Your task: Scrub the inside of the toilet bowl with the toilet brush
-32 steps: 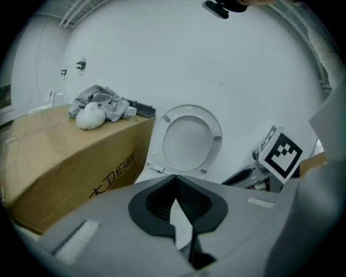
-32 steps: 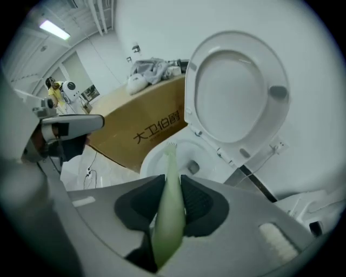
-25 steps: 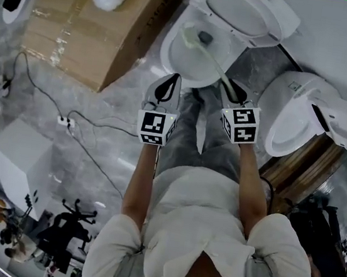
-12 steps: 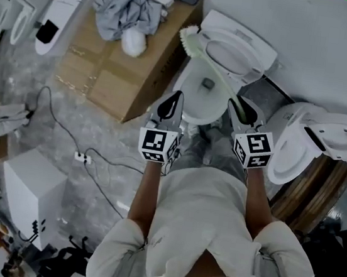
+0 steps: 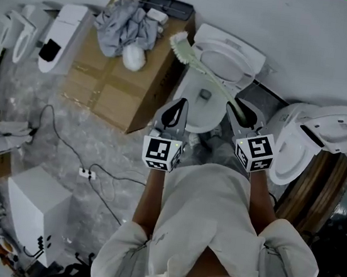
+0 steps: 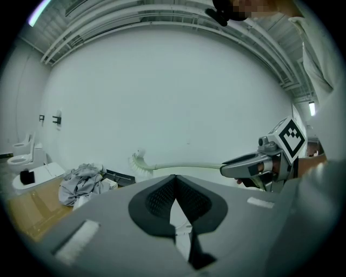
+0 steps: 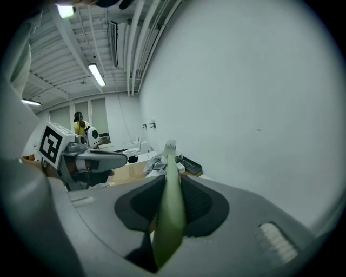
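A white toilet (image 5: 225, 62) stands ahead with its lid raised, its bowl (image 5: 197, 109) open below. My right gripper (image 5: 236, 109) is shut on the pale green handle (image 7: 170, 213) of the toilet brush. The brush is held up in the air, and its bristle head (image 5: 179, 40) points up-left, outside the bowl and over the box's edge. In the left gripper view the brush (image 6: 139, 162) crosses level in front of the wall. My left gripper (image 5: 175, 112) hovers near the bowl's left rim, jaws shut with nothing in them (image 6: 174, 204).
A second toilet (image 5: 315, 144) stands to the right. A cardboard box (image 5: 110, 91) with grey cloth (image 5: 122, 23) sits left of the bowl. Cables (image 5: 87, 171) and a white cabinet (image 5: 32, 201) lie on the floor at left, and more sanitary ware (image 5: 60, 34) stands far left.
The brush head has come up out of the bowl and swung up-left into the air. Both grippers have risen with it.
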The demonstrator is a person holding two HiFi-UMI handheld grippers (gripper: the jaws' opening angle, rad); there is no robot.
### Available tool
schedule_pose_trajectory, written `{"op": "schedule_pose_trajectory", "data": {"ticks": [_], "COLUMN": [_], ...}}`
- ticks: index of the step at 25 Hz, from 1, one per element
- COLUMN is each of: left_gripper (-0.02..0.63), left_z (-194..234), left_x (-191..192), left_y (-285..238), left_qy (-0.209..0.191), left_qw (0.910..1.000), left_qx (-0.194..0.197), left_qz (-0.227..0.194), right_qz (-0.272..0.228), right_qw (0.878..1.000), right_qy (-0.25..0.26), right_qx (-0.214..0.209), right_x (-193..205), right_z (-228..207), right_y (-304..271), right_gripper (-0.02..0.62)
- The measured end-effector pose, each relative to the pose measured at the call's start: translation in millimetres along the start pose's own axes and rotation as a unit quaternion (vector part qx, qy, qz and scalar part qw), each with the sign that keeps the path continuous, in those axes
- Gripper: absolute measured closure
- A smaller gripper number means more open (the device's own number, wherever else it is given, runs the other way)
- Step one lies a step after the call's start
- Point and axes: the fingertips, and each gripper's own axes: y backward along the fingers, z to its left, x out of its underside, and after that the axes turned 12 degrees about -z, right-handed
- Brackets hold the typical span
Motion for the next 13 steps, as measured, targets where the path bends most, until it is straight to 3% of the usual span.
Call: {"op": "schedule_pose_trajectory", "data": {"ticks": [13], "left_gripper": [0.588], "left_z": [-11], "left_x": [-6], "left_y": [12], "left_qy": [-0.001], "left_qw": [1.0000], "left_qx": [0.004], "left_qz": [-0.004], "right_qz": [-0.016], "right_qw": [1.000], "right_qy": [-0.003], "right_qx": [0.011], "right_x": [-10], "right_z": [9], "right_y": [23], "right_gripper": [0.500]}}
